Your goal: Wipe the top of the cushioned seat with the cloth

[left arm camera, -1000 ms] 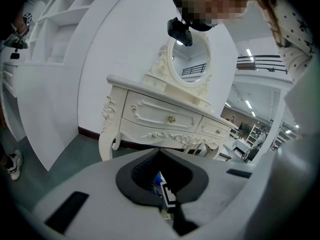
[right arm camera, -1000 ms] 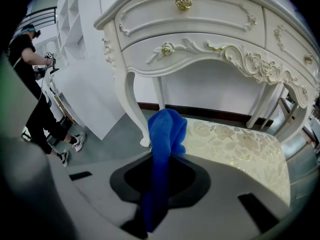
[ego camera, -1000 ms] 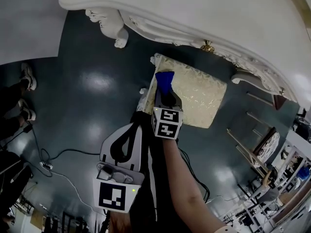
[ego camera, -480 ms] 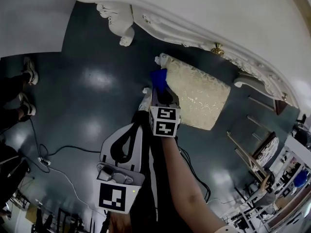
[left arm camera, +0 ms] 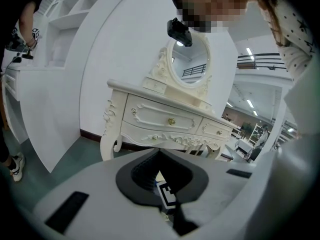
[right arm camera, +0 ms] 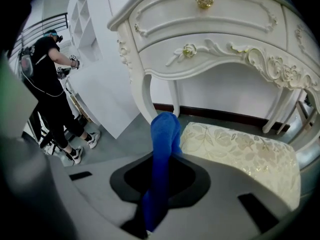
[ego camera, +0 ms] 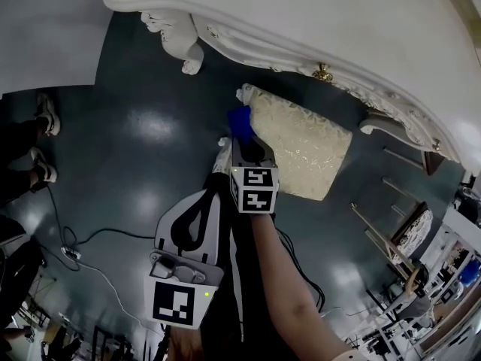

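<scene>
While beside seat [ego camera: 301, 145], cloth [ego camera: 239, 122]

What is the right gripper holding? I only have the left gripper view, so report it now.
Observer: The right gripper is shut on a blue cloth, which sticks out past its jaws.
Operator: Give me the cloth's position against the cushioned seat.
Observer: It sits at the left end of the cushioned seat as the head view shows it, at the edge and not over the middle. I cannot tell whether it touches.
</scene>
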{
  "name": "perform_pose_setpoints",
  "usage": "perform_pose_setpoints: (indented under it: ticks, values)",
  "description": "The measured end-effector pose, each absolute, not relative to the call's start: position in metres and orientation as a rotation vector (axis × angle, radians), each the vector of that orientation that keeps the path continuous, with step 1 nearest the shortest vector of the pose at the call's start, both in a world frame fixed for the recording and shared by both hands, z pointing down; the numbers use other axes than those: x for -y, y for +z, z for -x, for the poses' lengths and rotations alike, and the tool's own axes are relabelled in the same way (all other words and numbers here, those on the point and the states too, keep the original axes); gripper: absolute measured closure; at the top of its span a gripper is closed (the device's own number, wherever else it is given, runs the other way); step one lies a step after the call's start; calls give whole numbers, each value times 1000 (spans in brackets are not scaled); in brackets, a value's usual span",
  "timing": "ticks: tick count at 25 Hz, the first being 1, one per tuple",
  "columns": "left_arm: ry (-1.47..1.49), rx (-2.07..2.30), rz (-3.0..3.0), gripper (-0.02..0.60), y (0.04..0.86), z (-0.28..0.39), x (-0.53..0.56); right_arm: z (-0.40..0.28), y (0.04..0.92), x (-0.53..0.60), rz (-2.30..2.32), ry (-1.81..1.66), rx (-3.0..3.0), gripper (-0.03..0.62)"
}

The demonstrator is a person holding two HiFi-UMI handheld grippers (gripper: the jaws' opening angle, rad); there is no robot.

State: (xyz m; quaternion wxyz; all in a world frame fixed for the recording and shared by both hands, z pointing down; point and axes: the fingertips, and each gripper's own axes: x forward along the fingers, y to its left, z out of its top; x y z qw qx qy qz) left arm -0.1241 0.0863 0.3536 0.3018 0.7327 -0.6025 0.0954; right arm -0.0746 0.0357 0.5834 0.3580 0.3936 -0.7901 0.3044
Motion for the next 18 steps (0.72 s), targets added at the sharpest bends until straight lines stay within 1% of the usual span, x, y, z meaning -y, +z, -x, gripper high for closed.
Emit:
perform_pose_setpoints:
  ticks: [4, 8, 13, 18]
  values:
    - [254, 1565, -1991, 583, 346, 105, -77, 60, 548, -32, -1072, 805, 2109, 528]
    - [270, 1495, -2056, 583, 341, 73, -65, 22, 515, -27, -1193, 843, 2135, 528]
    - [309, 1393, -2137, 583, 341, 42, -55, -55, 495, -28, -1369, 827, 2078, 528]
    - [318, 1312, -2214, 583, 337, 11, -51, -145, 504, -45, -1499, 796, 1932, 528]
